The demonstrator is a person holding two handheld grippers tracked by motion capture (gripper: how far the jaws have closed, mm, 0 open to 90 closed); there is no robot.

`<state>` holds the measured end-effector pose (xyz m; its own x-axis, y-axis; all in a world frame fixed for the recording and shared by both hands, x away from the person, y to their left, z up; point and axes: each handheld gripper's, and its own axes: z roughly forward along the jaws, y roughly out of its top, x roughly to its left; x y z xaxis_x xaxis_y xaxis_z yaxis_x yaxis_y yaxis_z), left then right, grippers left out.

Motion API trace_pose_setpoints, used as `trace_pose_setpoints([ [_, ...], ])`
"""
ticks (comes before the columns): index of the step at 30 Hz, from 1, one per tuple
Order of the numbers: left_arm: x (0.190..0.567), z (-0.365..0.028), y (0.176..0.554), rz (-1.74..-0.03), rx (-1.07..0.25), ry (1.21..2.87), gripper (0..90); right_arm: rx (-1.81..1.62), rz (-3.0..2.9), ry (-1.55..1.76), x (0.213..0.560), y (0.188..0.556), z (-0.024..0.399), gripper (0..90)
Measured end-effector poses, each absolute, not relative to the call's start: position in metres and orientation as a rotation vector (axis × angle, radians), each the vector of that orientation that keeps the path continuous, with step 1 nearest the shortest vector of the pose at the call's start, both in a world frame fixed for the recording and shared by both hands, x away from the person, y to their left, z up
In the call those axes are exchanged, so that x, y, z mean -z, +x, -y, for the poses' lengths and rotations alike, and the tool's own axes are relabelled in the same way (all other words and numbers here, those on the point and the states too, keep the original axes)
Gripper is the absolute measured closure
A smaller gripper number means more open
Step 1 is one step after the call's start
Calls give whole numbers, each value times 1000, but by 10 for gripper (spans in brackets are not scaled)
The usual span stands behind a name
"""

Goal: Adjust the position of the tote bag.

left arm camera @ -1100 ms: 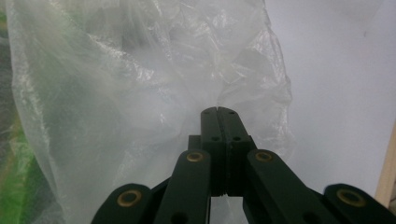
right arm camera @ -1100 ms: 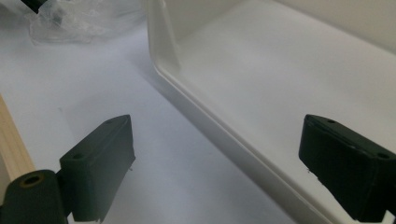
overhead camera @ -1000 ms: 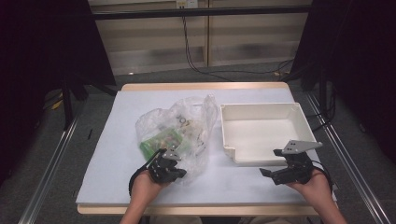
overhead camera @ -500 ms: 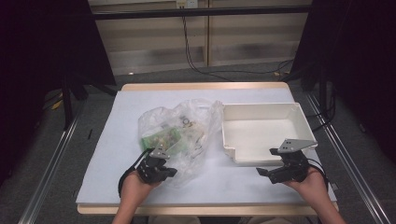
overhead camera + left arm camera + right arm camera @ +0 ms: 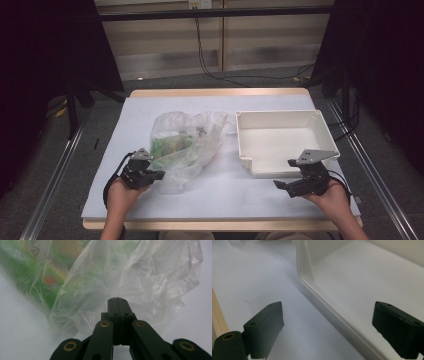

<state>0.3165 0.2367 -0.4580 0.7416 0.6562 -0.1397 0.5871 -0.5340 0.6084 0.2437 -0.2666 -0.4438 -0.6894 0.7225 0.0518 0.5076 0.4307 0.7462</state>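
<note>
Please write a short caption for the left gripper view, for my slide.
Left gripper, jaws shut on the clear plastic bag, with blurred green packaging visible inside.

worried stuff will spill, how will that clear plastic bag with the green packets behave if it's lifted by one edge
Probably floppy: the plastic bag is thin, crinkled film, bunched where the left tongs are shut on it. It would likely sag, and the green packets inside may slide toward the low end. The film looks glossy, so it could slip from a small pinch.

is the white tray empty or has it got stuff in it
Empty. The high view shows the white tray with a bare floor, and the plastic bag of items lies on the table beside it.
</note>
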Motion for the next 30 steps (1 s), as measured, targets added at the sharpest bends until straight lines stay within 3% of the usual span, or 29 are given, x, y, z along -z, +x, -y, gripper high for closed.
trace_pose_setpoints([
  [8, 454, -238, 312, -917, -113, 2242, 900, -1120, -2415, 1064, 445, 244, 266, 98],
  [19, 432, -200, 302, -843, -89, 2181, 601, -1126, -2418, 1055, 444, 243, 265, 97],
  [27, 446, -160, 297, -809, -104, 2246, 468, -1126, -2418, 1054, 444, 242, 264, 98],
  [30, 461, -156, 299, -833, -94, 2297, 460, -1131, -2421, 1046, 444, 242, 263, 98],
])
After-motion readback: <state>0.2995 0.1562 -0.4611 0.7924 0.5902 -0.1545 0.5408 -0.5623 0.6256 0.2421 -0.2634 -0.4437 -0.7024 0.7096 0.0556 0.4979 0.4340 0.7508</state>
